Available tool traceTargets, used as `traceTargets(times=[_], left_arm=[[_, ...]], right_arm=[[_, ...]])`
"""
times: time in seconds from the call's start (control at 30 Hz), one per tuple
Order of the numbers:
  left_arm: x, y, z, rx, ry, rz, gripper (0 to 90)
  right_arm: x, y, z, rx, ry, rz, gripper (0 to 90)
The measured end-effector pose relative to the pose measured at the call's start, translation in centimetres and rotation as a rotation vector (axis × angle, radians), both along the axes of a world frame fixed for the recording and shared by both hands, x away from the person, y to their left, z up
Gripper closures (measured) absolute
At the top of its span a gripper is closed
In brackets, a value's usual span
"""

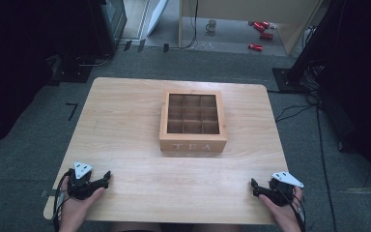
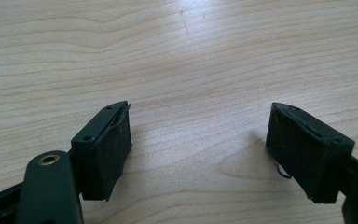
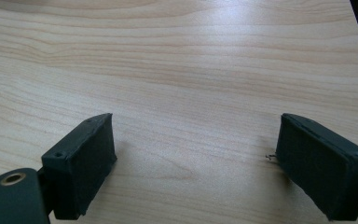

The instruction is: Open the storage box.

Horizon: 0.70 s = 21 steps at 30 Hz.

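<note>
Two claws — left claw [image 1: 107,177], right claw [image 1: 253,185] — rest on desk [image 1: 125,125] at lower frame corners, jaws spread, nothing held. Tea box [image 1: 193,123] sits frame centre, well apart — approach level, both sides.

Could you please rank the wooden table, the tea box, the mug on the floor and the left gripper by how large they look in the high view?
1. wooden table
2. tea box
3. left gripper, though its nearness to the camera flatters it
4. mug, far off on the floor, so it looks smallest
</note>
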<state>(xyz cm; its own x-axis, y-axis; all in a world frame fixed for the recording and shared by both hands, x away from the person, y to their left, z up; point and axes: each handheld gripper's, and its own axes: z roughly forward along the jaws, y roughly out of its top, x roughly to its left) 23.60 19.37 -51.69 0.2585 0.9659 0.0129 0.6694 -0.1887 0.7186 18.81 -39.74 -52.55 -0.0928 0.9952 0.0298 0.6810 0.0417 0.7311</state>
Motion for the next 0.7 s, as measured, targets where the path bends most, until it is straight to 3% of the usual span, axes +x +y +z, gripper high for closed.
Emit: traceTargets(times=[0.17, 0.5, 0.7], left_arm=[[0.0, -0.4, 0.2, 0.022, -0.002, -0.001, 23.8], [0.6, -2.5, 2.4, -0.053, -0.053, -0.018, 24.3], [1.0, -4.0, 2.7, -0.053, -0.059, -0.071, 24.4]], right_arm=[[0.0, 0.0, 0.0, 0.0, 0.0, 0.0, 11.6], [0.1, 0.1, 0.1, -0.004, -0.002, -0.03, 13.2], [0.2, 0.1, 0.2, 0.016, -0.007, -0.037, 14.3]])
